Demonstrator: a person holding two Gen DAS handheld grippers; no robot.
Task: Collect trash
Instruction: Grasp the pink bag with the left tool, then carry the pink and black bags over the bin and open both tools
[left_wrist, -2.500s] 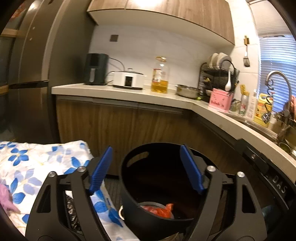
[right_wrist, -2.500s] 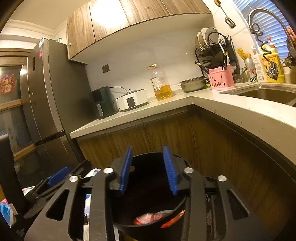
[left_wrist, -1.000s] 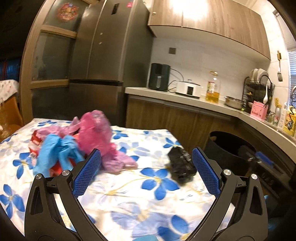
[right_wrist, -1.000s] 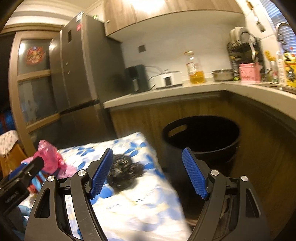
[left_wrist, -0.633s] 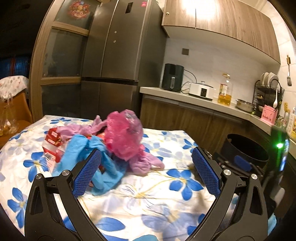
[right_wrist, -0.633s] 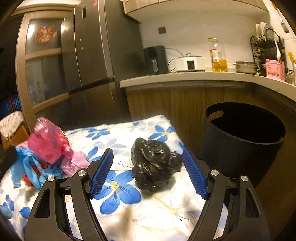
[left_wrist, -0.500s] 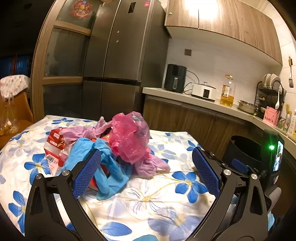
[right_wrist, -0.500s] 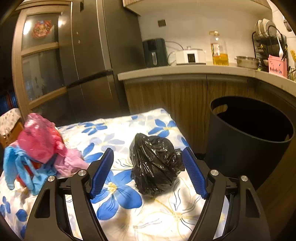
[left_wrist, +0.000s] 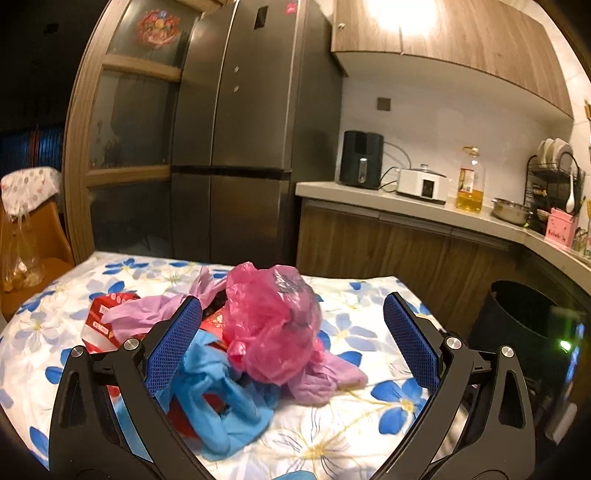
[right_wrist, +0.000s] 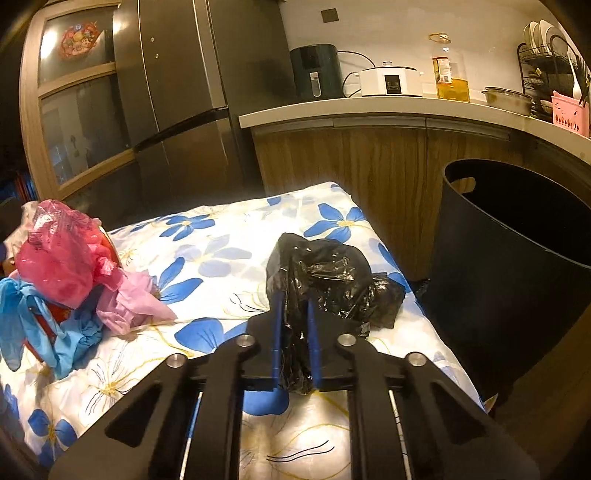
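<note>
A crumpled black plastic bag lies on the flowered tablecloth near its right edge. My right gripper is closing its jaws on the near end of that bag, and the blue pads press the plastic between them. Further left sits a heap of trash: a pink plastic bag, blue gloves, lilac gloves and a red packet. My left gripper hangs open just in front of the pink bag, which sits between its fingers without touching them. The black bin stands right of the table.
A steel fridge and a wooden cabinet stand behind the table. The counter carries an air fryer, a cooker, an oil bottle and a dish rack. An orange chair stands at the far left.
My right gripper came down over the black bag and its jaws went from wide apart to pinched on it. My left gripper swung from the bin towards the pink heap and drew closer.
</note>
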